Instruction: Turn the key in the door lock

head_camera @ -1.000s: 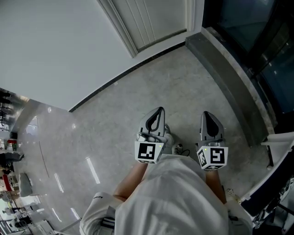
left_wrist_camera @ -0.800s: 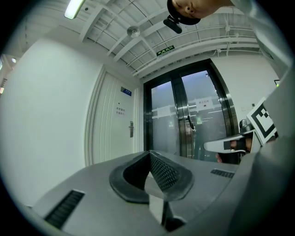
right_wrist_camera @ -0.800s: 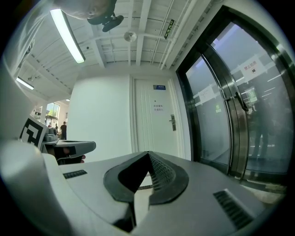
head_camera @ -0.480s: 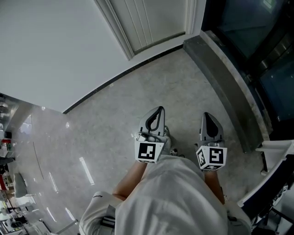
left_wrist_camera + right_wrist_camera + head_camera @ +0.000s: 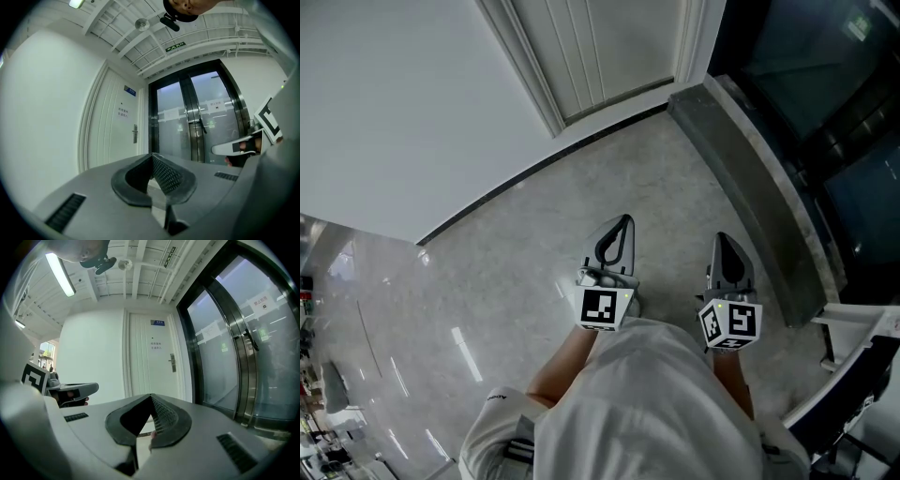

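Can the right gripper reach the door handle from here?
Probably not yet: the door handle looks far ahead of the right gripper, though only floor lies between.

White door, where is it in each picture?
Head view: the white door is at the top, just right of the middle.
Left gripper view: the white door is left of the middle, above the fingers.
Right gripper view: the white door is in the middle, straight ahead.
Shared landmark: the dark glass doors stand just right of it in every view.
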`<state>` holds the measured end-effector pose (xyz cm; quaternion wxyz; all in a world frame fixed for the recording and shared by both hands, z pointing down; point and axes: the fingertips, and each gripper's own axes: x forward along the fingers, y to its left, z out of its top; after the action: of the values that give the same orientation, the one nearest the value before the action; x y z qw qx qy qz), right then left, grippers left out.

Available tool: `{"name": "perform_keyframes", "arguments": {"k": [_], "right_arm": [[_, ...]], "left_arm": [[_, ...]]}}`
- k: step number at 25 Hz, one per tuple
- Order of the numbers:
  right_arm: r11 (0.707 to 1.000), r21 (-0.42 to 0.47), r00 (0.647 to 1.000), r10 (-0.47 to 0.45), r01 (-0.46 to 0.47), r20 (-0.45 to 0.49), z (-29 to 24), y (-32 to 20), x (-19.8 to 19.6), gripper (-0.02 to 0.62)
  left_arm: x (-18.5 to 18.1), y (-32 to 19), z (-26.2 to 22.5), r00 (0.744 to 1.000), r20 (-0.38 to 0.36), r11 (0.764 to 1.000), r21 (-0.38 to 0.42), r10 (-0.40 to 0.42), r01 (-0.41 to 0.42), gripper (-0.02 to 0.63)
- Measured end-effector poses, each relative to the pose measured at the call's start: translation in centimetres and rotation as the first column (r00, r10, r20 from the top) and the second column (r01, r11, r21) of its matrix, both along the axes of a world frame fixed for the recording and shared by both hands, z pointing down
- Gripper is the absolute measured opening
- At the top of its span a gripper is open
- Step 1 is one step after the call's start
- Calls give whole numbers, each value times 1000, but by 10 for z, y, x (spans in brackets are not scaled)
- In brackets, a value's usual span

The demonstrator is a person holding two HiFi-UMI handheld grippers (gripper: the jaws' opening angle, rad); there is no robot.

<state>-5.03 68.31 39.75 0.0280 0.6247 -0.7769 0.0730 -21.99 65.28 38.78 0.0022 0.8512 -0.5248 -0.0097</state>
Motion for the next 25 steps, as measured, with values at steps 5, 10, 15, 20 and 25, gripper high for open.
{"name": "perform_keyframes", "arguments": {"k": [5, 10, 15, 20, 25], "right_arm": [[1000, -8, 1000, 18, -18, -3, 7, -32, -9, -5], [999, -1, 999, 32, -32, -3, 10, -54, -18, -5], [999, -14, 999, 40, -39, 1, 11, -71, -17, -4], [999, -29, 1000, 26, -26, -2, 19, -95, -21, -4], [999, -33, 1000, 0, 0, -3, 21, -127, -10, -4]], "left_arm": [[-3, -36, 3, 1000, -2, 1000, 8, 27, -27, 8], [-9, -59, 4, 999, 8, 999, 7, 38, -38, 8], [-11, -72, 0, 999, 18, 999, 29, 39, -40, 8], [-17, -95, 14, 1000, 21, 1000, -9, 11, -11, 8], [-4, -120, 16, 1000, 17, 1000, -19, -10, 10, 8]]}}
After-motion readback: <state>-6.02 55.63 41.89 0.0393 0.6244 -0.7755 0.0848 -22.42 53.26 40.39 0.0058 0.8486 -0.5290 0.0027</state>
